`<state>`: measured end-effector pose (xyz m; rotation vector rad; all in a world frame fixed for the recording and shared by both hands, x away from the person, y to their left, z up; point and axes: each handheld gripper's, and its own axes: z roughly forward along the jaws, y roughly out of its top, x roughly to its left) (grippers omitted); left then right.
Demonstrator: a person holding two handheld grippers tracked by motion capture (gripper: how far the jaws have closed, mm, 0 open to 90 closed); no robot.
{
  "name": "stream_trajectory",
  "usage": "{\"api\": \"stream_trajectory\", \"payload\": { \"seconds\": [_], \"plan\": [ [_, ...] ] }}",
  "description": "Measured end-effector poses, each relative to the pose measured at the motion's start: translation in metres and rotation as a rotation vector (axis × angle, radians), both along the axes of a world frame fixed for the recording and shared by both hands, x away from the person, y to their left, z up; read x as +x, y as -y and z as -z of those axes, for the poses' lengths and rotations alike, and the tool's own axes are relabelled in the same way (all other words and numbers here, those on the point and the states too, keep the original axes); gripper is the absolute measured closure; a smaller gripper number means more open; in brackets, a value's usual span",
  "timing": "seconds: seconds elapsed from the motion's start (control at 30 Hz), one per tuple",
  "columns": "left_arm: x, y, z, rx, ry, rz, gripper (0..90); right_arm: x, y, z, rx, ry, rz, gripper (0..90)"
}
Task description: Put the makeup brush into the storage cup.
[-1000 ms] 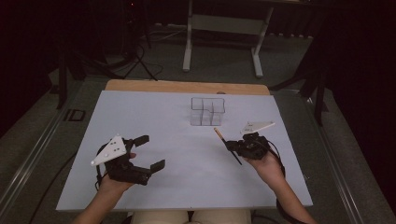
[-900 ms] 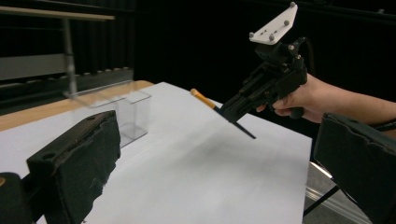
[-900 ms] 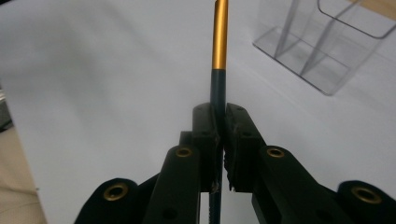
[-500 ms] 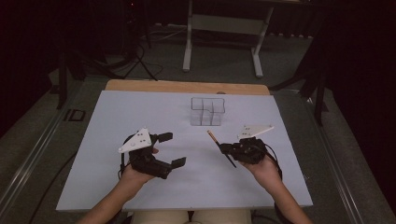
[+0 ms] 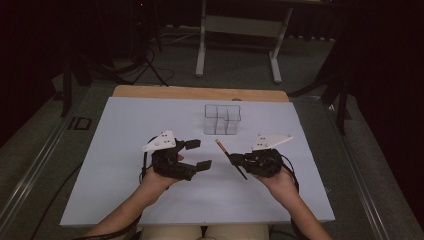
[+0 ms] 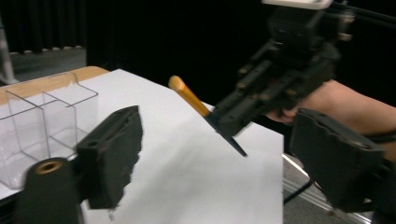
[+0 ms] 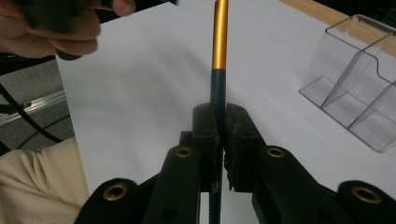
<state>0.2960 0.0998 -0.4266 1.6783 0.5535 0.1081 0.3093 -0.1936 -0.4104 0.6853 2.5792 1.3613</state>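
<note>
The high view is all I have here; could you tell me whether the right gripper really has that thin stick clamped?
Observer: Yes, the right gripper is shut on the stick, its dark part pinched between the pads.
Operator: Thank you. What does the free end look like?
Observer: It is orange-gold with a rounded tip, seen from the left gripper view.
Operator: And is anything between the left jaws?
Observer: No; the left gripper has just been closing, but its jaws stand apart around nothing, aimed toward the stick.

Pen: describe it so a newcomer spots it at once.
On the white table, look near the clear organizer, at the right tongs. Clamped there is the pen, thin and dark with an orange-gold end, the only stick-shaped thing around.
</note>
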Motion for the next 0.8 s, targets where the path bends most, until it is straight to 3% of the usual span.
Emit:
{"api": "stream_trajectory", "payload": {
  "seconds": [0.07, 0.17, 0.4, 0.6, 0.8],
  "plan": [
    [0.004, 0.004, -0.001, 0.002, -0.010, 0.002, 22.8, -0.001, -0.001, -0.001, 0.001, 0.007, -0.004, 83.6],
    [0.010, 0.009, -0.001, 0.004, -0.039, 0.020, 32.7, -0.003, -0.002, -0.002, 0.008, 0.013, -0.012, 83.6],
    [0.018, 0.016, -0.001, -0.020, -0.058, 0.035, 54.8, -0.004, 0.001, -0.004, 0.031, 0.024, -0.026, 83.6],
    [0.023, 0.019, 0.002, -0.026, -0.073, 0.053, 63.4, -0.006, 0.001, -0.007, 0.051, 0.040, -0.049, 83.6],
    [0.024, 0.018, 0.001, -0.060, -0.076, 0.083, 70.3, -0.008, -0.001, -0.007, 0.058, 0.045, -0.074, 83.6]
  ]
}}
